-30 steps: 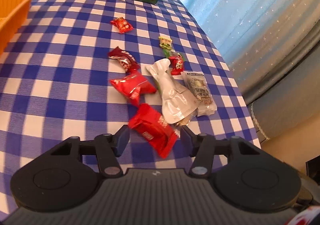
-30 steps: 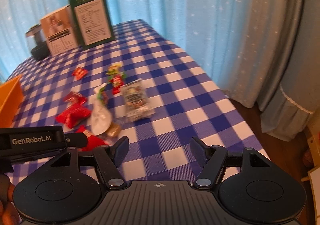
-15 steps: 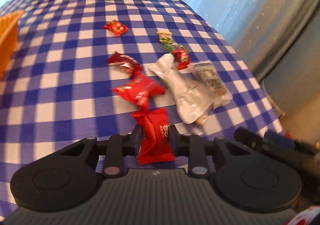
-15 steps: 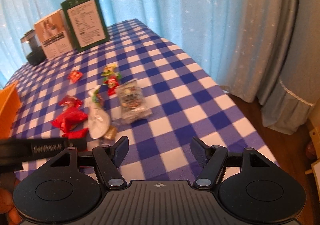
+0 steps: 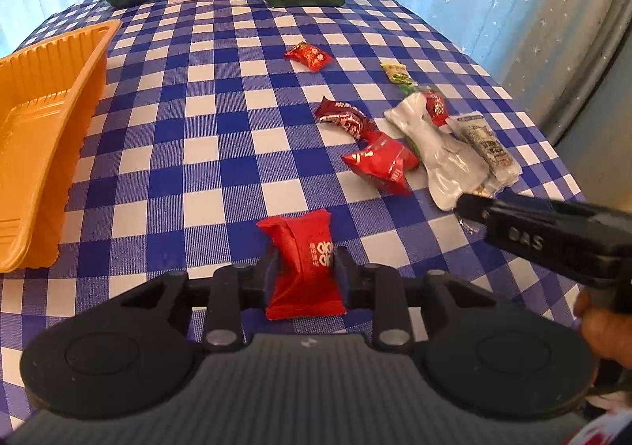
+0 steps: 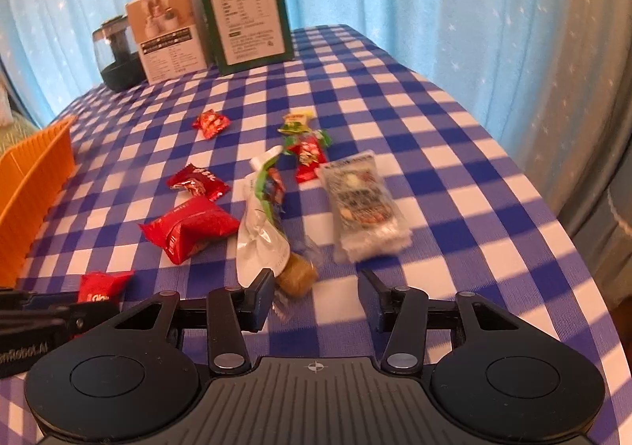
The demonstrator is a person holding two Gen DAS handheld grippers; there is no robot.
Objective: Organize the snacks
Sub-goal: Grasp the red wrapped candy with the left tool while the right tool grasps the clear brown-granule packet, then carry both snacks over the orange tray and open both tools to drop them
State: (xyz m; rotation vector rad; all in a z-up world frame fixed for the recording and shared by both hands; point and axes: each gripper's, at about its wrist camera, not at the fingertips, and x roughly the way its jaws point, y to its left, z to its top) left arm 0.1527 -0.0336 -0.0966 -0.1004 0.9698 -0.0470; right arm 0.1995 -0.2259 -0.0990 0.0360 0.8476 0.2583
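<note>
The checked tablecloth (image 5: 221, 152) takes up most of what I see, and the orange tray (image 5: 43, 121) sits at its left edge with nothing in the part I can see. From that I judge the sorting has barely started: no snack I can see is in the tray yet, and one is on its way.

The rest lie in a loose cluster to the right of centre. The biggest are the white pouch (image 6: 258, 235) and the clear packet of mixed nuts (image 6: 363, 204), side by side, with a small brown candy (image 6: 298, 275) touching the pouch's near end. Next to them are the plump red packet (image 6: 189, 227), the dark red wrapper (image 6: 197, 180) just behind it, a red and green sweet (image 6: 308, 152), a yellow-green sweet (image 6: 296, 119), and a small red candy (image 6: 211, 123) apart from the others, farther back.

My left gripper (image 5: 304, 275) is closed tight on the red snack pack (image 5: 304, 259), both fingers pressed into its sides, the pack standing upright between them above the cloth, near the tray.

My right gripper (image 6: 316, 296) is spread wide and holds nothing; it hovers low over the brown candy and the pouch's end, the left finger just beside them.
</note>
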